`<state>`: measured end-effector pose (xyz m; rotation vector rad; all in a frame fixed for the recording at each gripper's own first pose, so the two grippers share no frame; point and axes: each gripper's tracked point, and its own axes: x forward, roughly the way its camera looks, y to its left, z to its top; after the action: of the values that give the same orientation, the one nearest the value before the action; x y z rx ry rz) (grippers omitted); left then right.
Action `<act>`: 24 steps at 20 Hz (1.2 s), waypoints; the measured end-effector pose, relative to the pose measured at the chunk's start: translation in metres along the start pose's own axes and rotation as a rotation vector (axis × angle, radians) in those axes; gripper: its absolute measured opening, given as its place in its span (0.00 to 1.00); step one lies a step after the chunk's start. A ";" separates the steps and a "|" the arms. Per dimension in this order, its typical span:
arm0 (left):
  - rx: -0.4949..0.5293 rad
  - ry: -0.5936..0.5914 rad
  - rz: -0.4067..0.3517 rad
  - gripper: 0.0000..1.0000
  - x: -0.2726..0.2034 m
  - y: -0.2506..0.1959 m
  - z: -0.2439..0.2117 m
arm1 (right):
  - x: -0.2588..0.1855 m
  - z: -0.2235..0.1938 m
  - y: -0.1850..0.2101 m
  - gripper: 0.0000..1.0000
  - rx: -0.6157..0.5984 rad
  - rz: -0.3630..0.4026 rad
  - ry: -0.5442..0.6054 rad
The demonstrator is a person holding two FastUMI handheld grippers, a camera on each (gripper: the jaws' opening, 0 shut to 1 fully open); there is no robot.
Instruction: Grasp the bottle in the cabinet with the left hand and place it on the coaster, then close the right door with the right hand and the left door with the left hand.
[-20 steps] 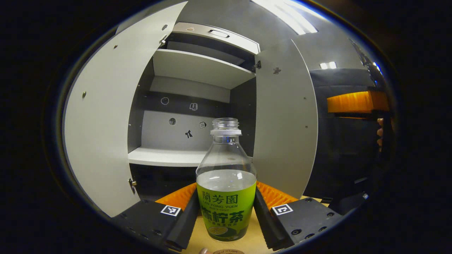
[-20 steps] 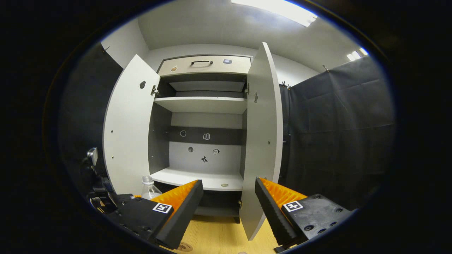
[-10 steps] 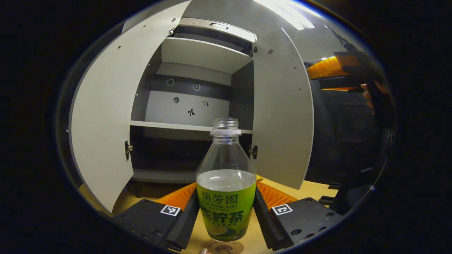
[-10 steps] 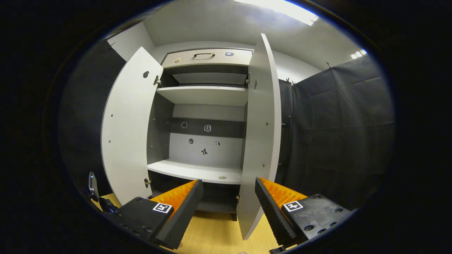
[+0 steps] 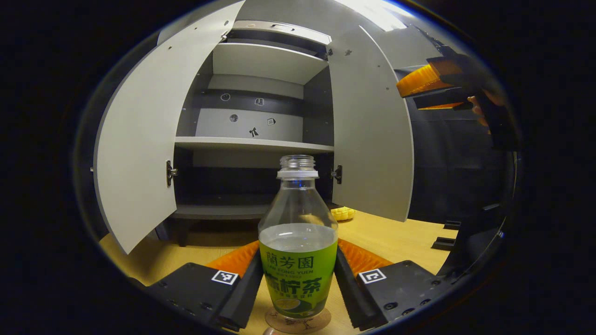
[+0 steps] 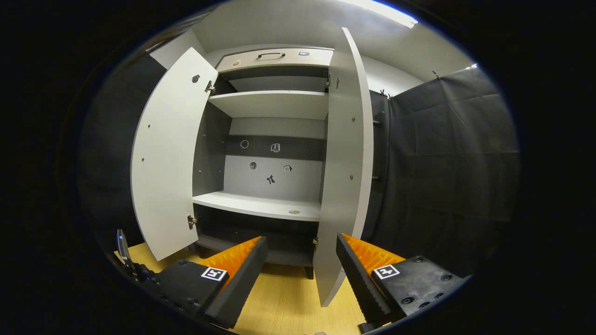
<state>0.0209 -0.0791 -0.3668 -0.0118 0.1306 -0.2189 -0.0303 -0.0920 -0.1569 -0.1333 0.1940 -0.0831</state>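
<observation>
Green-labelled and part full of clear liquid, the uncapped bottle point(image 5: 298, 242) stands upright, pinched between the left gripper point(image 5: 298, 284) jaws, its base on or just over the round coaster point(image 5: 298, 321) on the wooden tabletop point(image 5: 396, 237). Judged best: settle it flat and centred, then part the jaws evenly so it stays upright. The right gripper point(image 6: 301, 274) hangs with jaws spread, nothing between them. Beyond, the cabinet point(image 6: 274, 104) stands with left door point(image 6: 167, 153) and right door point(image 6: 347, 172) open, its middle shelf holding one small round thing.
</observation>
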 end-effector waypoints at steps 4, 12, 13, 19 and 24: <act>0.014 0.005 0.024 0.78 0.000 0.001 -0.014 | -0.001 -0.010 -0.001 0.98 -0.017 0.014 0.012; -0.008 0.019 0.046 0.79 -0.004 0.005 -0.035 | -0.001 -0.024 -0.006 0.98 -0.026 0.022 0.032; -0.005 0.014 0.045 0.79 -0.004 0.004 -0.034 | -0.001 -0.025 -0.006 0.98 -0.024 0.024 0.035; 0.012 0.002 0.051 0.81 -0.006 0.002 -0.036 | -0.002 -0.031 0.002 0.98 -0.043 0.049 0.052; -0.045 0.023 0.069 0.90 -0.005 0.009 -0.041 | -0.001 -0.027 0.002 0.98 -0.054 0.056 0.048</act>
<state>0.0123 -0.0689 -0.4075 -0.0499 0.1587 -0.1470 -0.0370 -0.0933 -0.1834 -0.1801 0.2478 -0.0256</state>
